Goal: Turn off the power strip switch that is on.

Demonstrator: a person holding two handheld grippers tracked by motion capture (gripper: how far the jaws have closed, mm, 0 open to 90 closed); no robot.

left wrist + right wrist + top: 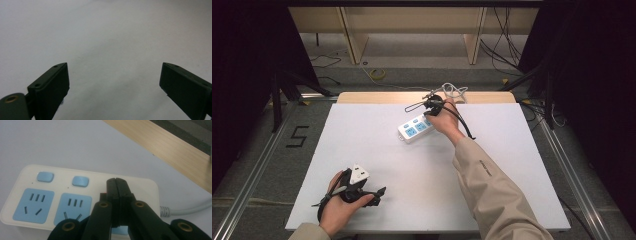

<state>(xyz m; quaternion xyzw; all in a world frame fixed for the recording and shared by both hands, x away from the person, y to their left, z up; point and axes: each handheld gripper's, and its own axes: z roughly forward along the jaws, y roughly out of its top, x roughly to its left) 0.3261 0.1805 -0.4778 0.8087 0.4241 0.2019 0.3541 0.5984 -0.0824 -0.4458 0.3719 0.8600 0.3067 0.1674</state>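
Closed jaw to jaw with nothing between them, the right gripper [116,185] is seen pressed tip-down on the white power strip [416,128], at the spot where a third blue switch would be expected beside the two visible ones [45,176]; a small red glow shows at the jaw edge. The left gripper [371,192] is held low near the table's front edge, jaws spread wide, with only bare white surface between them.

If too much weight is put through the closed tips, the strip could be slid or tipped, since it lies loose and askew on the table [377,150] and is not braced by the other gripper. A slip off the switch onto a socket face [75,205] is also possible, the tips being narrow.

Beyond the strip, its white cord [454,91] is coiled at the wooden far edge, just behind the right hand [446,122]. The gripper's own black cable is draped beside the wrist and could drag.
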